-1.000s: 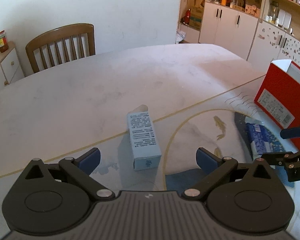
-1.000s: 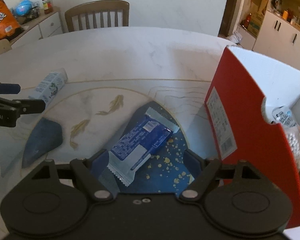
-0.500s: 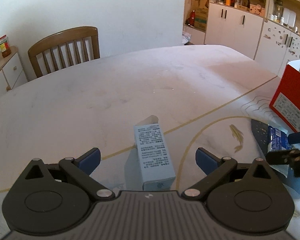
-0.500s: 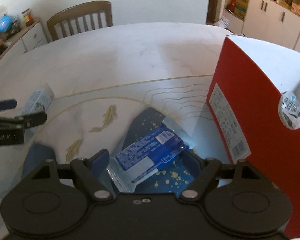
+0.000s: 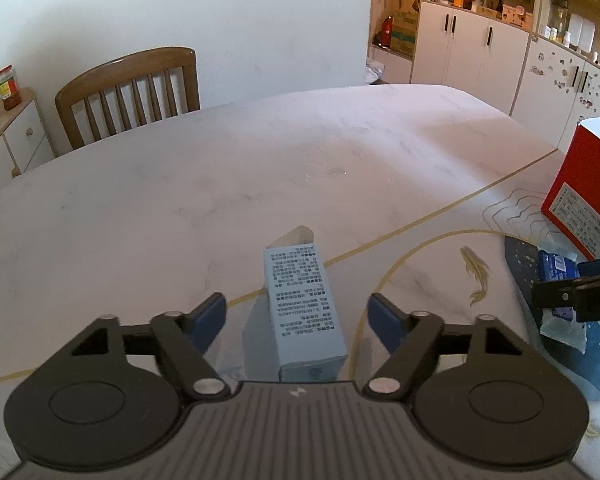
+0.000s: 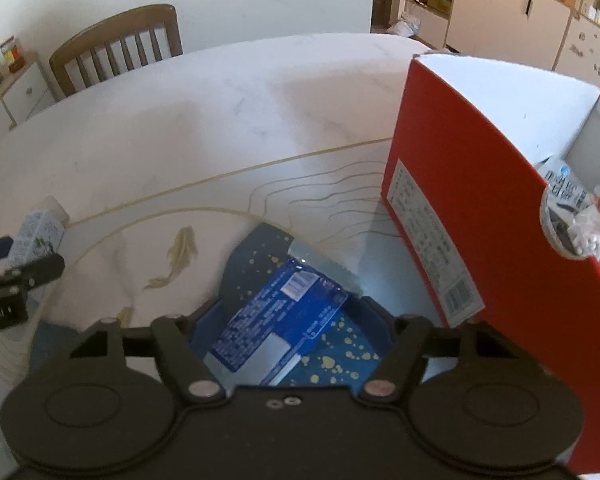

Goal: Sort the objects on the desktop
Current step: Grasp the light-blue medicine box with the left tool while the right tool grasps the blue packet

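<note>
A pale blue carton (image 5: 300,304) lies flat on the marble table (image 5: 260,152), its length pointing away from me. My left gripper (image 5: 298,314) straddles it; the jaws are closing, with a gap still showing on each side. The carton (image 6: 36,228) also appears at the far left of the right wrist view. A blue snack packet (image 6: 284,312) lies on a dark blue speckled patch of the table. My right gripper (image 6: 290,314) is low over the packet with its jaws closing around it; I see no pad pressing on it.
A tall red box (image 6: 460,200) stands just right of the packet, open on top, holding a cup (image 6: 560,200) and a bag of white beads. The red box (image 5: 580,184) is at the right edge. A wooden chair (image 5: 132,88) stands behind the table, cabinets (image 5: 480,48) beyond.
My left gripper moved forward until the carton lay between its fingers, and its jaws narrowed. My right gripper came down closer over the packet, rolled a little, and its jaws narrowed too.
</note>
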